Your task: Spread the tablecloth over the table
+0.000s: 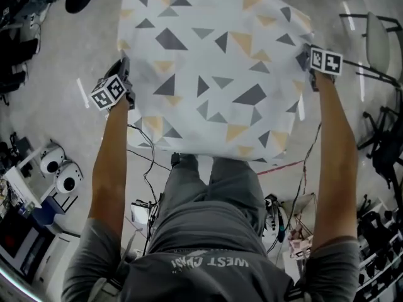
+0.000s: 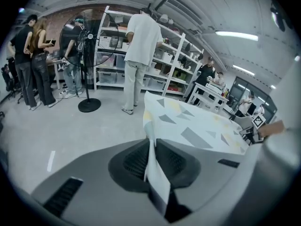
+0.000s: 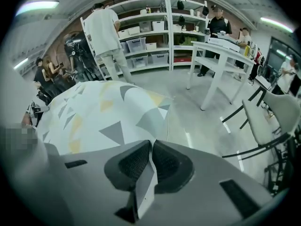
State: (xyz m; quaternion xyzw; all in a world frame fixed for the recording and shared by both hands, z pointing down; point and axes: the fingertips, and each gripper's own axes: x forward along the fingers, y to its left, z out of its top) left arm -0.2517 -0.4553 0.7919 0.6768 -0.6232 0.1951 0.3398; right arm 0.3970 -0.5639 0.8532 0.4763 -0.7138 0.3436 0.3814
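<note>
Tablecloth is stretched out wide in front of me, white with grey and yellow triangles, its near edge over my knees in the head view. I cannot tell what is under the tablecloth.

Left gripper sits at the tablecloth's left edge, about halfway along it. In the left gripper view its jaws are clenched on a fold of that edge, which runs up between the ribbed pads and out onto the broad sheet.

Right gripper sits at the tablecloth's right edge, nearer the far corner. In the right gripper view its jaws are likewise clamped on a strip of cloth pinched between the pads.

Beyond the tablecloth's far edge: a floor fan, white shelving and a person in a white shirt facing the shelves. A white table stands off the tablecloth's right side.
</note>
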